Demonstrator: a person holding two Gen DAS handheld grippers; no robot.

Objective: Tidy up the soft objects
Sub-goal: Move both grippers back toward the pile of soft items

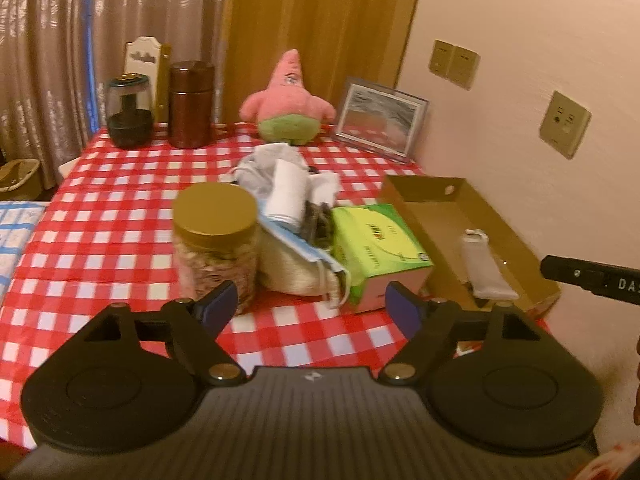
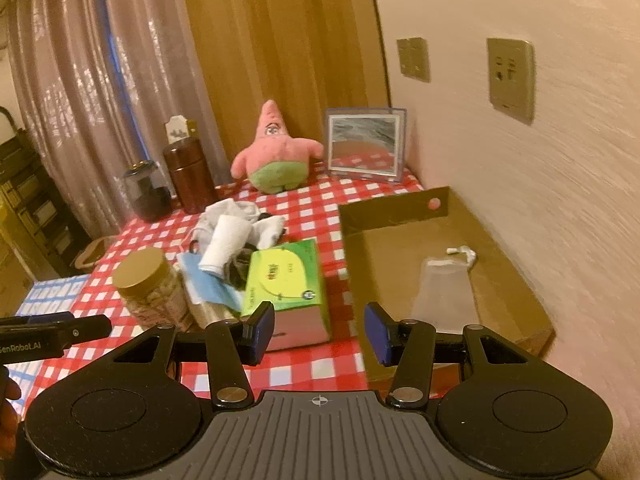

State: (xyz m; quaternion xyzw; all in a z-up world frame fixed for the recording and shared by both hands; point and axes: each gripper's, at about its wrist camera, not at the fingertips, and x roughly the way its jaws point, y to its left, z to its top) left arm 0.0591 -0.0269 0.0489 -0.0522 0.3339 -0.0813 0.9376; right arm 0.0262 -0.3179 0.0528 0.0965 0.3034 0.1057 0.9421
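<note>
A heap of soft things (image 1: pixel 288 196) (image 2: pixel 236 248) lies mid-table: white cloths, a rolled white sock, dark socks and a blue face mask (image 1: pixel 304 248) (image 2: pixel 204 284). A pink star plush (image 1: pixel 288 100) (image 2: pixel 276 152) sits at the back. A cardboard box (image 1: pixel 520 240) (image 2: pixel 504 264) on the right holds a pale drawstring pouch (image 1: pixel 484 264) (image 2: pixel 444 292). My left gripper (image 1: pixel 310 304) is open over the near cloth, nothing between its fingers. My right gripper (image 2: pixel 320 330) is open too, empty, near the box's front left corner.
A gold-lidded jar (image 1: pixel 216 240) (image 2: pixel 152 288) and a green tissue box (image 1: pixel 380 252) (image 2: pixel 288 284) flank the heap. Two dark canisters (image 1: pixel 190 104) (image 2: pixel 188 176) and a framed mirror (image 1: pixel 380 118) (image 2: pixel 364 144) stand at the back. The wall is close on the right.
</note>
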